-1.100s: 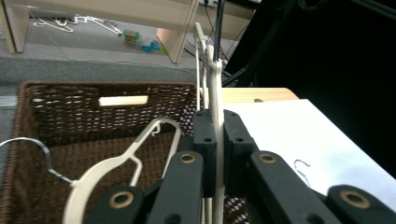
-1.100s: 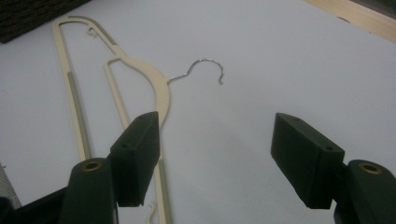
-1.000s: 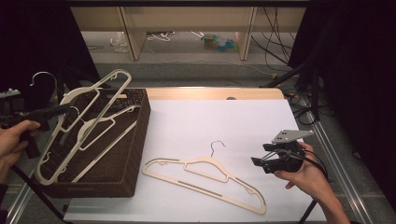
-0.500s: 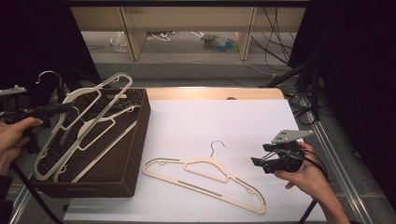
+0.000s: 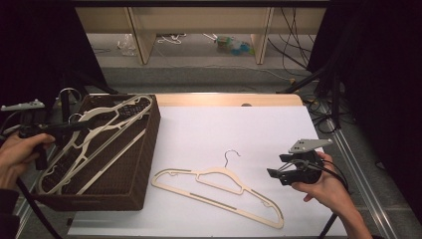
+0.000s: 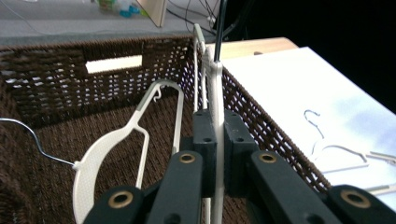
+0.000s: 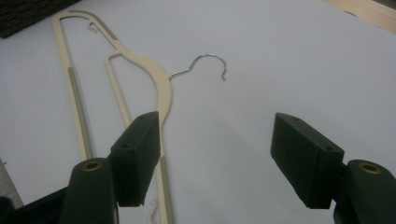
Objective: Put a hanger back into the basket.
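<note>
While the left gripper (image 6: 215,154) clamps a cream hanger (image 6: 215,100) over the wicker basket (image 5: 149,149), another hanger (image 5: 219,191) lies right on the white table (image 5: 259,129). Right gripper (image 5: 288,172) hovers near it, jaws open, empty.

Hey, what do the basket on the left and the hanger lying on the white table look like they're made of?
The basket looks like woven wicker or rattan, dark brown and matte: its walls show a tight open weave. The hanger seems to be cream plastic with a dull finish, flat and thin, with duller strips set into its bars. Its hook looks like bare metal wire, thin and slightly shiny.
</note>
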`<state>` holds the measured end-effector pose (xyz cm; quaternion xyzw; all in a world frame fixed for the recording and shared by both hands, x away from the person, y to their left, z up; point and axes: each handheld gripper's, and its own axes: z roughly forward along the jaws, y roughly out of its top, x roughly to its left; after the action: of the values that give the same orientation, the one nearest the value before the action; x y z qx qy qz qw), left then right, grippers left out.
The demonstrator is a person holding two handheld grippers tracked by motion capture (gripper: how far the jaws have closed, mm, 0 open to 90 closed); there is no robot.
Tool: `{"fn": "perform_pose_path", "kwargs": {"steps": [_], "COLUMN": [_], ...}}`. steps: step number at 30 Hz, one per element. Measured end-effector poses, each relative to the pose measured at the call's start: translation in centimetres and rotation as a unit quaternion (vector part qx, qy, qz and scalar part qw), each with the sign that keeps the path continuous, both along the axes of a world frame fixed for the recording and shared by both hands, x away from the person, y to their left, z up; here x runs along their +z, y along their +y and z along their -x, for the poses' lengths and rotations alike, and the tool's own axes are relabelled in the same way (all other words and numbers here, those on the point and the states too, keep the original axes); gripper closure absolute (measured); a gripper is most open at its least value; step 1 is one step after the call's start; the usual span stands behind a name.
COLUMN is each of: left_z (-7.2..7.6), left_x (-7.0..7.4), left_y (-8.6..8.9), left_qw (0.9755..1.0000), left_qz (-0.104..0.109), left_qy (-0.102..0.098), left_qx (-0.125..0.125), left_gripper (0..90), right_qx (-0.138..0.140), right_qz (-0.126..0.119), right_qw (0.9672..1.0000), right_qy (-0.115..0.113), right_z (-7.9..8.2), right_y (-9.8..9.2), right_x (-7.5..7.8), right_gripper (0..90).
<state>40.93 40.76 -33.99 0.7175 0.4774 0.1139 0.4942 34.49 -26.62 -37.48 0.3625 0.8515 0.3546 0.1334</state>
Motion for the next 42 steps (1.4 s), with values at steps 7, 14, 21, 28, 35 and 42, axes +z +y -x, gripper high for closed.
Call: {"fn": "perform_pose_path", "kwargs": {"steps": [7,14,21,28,35,42], "left_z": [-1.0,-1.9,-1.9,-1.9,-1.4,-0.6], "left_x": [-1.3,-3.2,-4.8,-5.3,-5.3,-3.8], "left_y": [-0.5,-0.6,-0.4,0.3,0.1,-0.5], "left_qw": [0.9994,0.9970,0.9918,0.9823,0.9778,0.9796], "left_qz": [-0.010,-0.028,-0.088,-0.144,-0.157,-0.152], "left_qy": [0.033,0.070,0.073,0.086,0.083,0.061], "left_qx": [0.000,0.022,0.057,0.082,0.111,0.116], "left_gripper": [85.4,84.6,81.4,69.7,57.2,44.1], "right_qx": [0.000,0.002,0.005,0.009,0.005,0.005], "right_qz": [0.001,-0.002,0.003,0.007,0.001,-0.001], "right_qw": [1.0000,0.9998,1.0000,0.9999,1.0000,0.9999], "right_qy": [-0.005,-0.017,-0.003,0.001,-0.007,-0.010], "right_z": [0.0,-0.1,0.0,0.0,0.0,0.0], "right_y": [0.0,-0.1,0.2,0.2,0.3,0.3], "right_x": [-0.1,-0.2,-0.2,-0.2,-0.4,-0.4], "right_gripper": [34.2,34.2,34.2,34.2,34.1,34.1]}}
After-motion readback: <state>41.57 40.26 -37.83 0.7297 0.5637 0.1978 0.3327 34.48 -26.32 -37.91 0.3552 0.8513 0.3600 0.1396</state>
